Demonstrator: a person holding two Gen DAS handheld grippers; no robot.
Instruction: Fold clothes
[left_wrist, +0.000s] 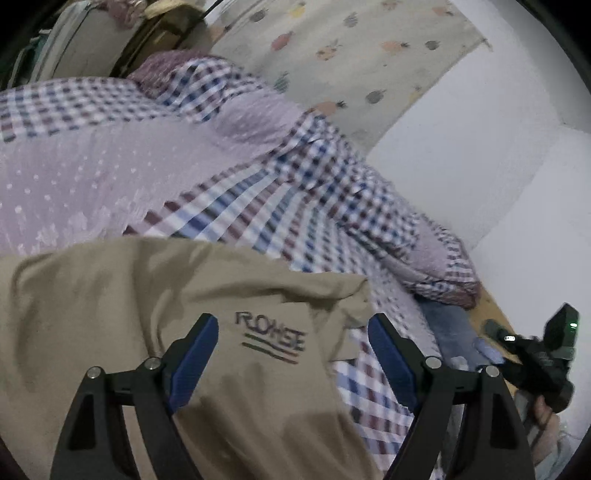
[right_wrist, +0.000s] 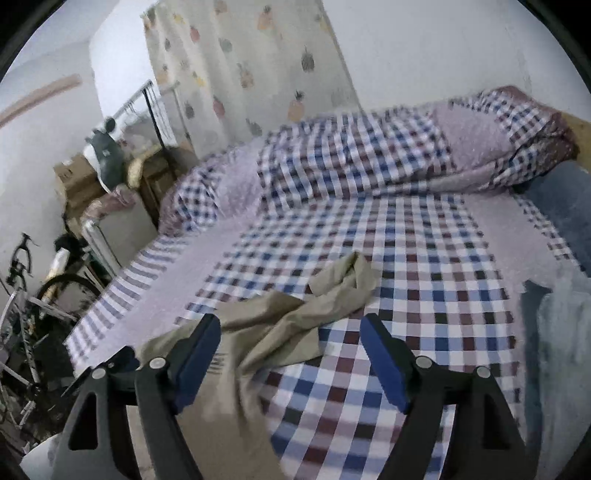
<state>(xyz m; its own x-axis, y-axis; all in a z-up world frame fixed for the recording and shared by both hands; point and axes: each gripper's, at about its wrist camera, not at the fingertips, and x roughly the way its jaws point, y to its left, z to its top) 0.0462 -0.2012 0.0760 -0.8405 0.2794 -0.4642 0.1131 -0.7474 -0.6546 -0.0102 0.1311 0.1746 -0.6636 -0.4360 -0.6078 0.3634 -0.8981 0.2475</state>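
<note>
A khaki-beige cotton garment (left_wrist: 155, 295) with a dark printed logo (left_wrist: 271, 336) lies on a bed covered by a checked sheet in blue, maroon and white (right_wrist: 424, 295), near the front edge of the bed. In the left wrist view the garment spreads flat and fills the lower left of the picture, its logo facing up; in the right wrist view one part of it (right_wrist: 343, 291) is bunched and twisted, trailing toward the middle of the bed. The left gripper (left_wrist: 291, 354) hangs above the garment with its blue-padded fingers (left_wrist: 195, 354) spread wide and nothing between them; the logo lies in the gap, and whether the tips touch the cloth cannot be told. The right gripper (right_wrist: 290, 354) is also spread wide and holds nothing, its left finger (right_wrist: 197, 354) over the garment's edge and its right finger over bare checked sheet. The right gripper's black body also shows at the far right of the left wrist view (left_wrist: 543, 365), held in a hand, well apart from the left one. At the back of the bed a rumpled quilt in lilac dotted fabric and the same check (right_wrist: 369, 158) lies heaped against the wall. Behind it hangs a pale curtain printed with pineapples (right_wrist: 243, 62). Beside the bed stand cardboard boxes (right_wrist: 74, 181) and a bicycle (right_wrist: 33, 288).
</note>
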